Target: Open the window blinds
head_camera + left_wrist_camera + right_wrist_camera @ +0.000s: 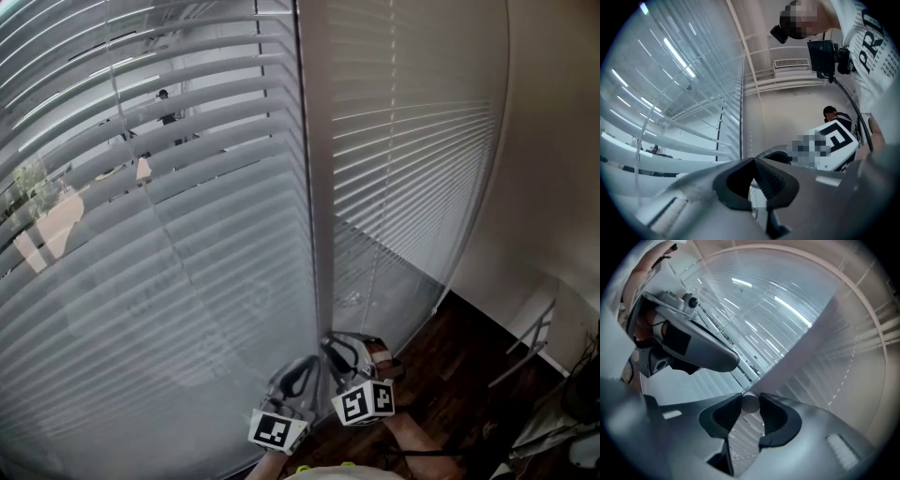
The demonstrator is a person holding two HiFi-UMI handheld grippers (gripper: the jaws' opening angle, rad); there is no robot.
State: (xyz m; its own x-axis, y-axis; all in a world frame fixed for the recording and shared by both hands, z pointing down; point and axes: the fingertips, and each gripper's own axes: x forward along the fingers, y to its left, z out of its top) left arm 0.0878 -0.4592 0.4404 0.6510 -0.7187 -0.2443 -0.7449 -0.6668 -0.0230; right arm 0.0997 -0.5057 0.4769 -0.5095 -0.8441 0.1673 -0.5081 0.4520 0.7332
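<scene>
Two window blinds hang in front of me in the head view. The left blind (141, 187) has its slats tilted partly open, with the street showing between them. On the right blind (412, 159) the slats lie flat and shut. A grey mullion (314, 187) parts them. Both grippers are low down by the mullion's foot, side by side. My right gripper (342, 349) (750, 404) is shut on a clear tilt wand (740, 441), whose rounded end sits between the pads. My left gripper (298, 375) (753, 160) is beside it, its tips together with nothing between them.
A white wall (553, 141) stands close on the right, and dark wood floor (469, 366) lies below it. A thin metal frame (534, 337) leans by that wall. The left gripper view shows my own torso and the right gripper's marker cube (834, 145) close by.
</scene>
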